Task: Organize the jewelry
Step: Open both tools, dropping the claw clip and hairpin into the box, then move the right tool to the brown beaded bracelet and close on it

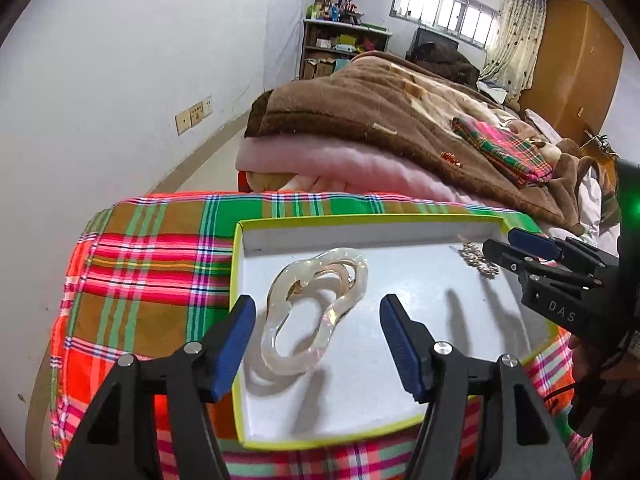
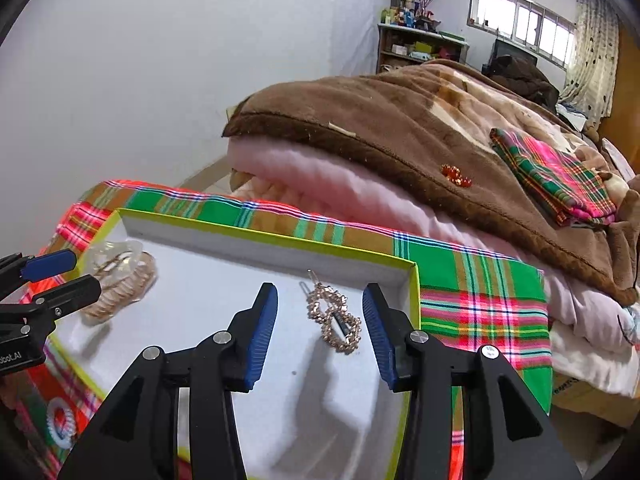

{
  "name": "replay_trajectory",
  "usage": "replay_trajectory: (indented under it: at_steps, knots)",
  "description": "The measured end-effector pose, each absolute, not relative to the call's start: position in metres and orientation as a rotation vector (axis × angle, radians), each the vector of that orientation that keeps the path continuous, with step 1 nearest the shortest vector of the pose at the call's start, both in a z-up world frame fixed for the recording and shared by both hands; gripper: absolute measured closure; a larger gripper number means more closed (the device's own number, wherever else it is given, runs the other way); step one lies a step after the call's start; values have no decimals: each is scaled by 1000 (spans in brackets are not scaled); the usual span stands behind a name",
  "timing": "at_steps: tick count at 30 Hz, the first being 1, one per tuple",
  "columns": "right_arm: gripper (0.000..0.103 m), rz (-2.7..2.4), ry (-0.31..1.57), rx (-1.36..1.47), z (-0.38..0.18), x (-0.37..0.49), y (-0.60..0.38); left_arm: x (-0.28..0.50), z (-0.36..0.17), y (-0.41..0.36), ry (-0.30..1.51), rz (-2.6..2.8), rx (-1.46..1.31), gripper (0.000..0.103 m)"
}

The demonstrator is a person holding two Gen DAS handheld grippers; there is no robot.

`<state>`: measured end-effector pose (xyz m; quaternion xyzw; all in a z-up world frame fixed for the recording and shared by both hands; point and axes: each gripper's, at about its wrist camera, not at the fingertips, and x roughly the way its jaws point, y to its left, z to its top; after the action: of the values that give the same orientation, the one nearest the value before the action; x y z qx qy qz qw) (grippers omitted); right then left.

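A shallow white tray with a yellow-green rim (image 1: pixel 360 222) (image 2: pixel 264 236) lies on a plaid cloth. A clear, pearly hair claw (image 1: pixel 316 304) lies in its left part; it also shows in the right wrist view (image 2: pixel 120 276). A gold beaded hair clip (image 2: pixel 334 318) lies in the right part; in the left wrist view (image 1: pixel 476 258) it is partly hidden. My left gripper (image 1: pixel 318 338) is open and empty just above the claw. My right gripper (image 2: pixel 320 334) is open and empty, its fingers on either side of the beaded clip. The right gripper also shows in the left wrist view (image 1: pixel 516 246).
The plaid cloth (image 1: pixel 160 264) covers the surface. A clear spiral hair tie (image 2: pixel 60 420) lies on it left of the tray. Behind is a bed with a brown blanket (image 2: pixel 380 120), a red beaded piece (image 2: pixel 456 174) and a folded plaid cloth (image 2: pixel 556 176) on it.
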<state>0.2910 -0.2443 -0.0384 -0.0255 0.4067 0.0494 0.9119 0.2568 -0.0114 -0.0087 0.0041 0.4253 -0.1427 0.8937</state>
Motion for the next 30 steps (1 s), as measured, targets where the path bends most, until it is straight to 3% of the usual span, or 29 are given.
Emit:
replay_trajectory:
  at_steps: [16, 30]
  knots:
    - [52, 101, 674, -56, 8, 204, -233, 182, 15, 15, 818, -309, -59, 30]
    - [52, 194, 686, -10, -18, 133, -245, 121, -13, 39, 878, -356, -28, 26]
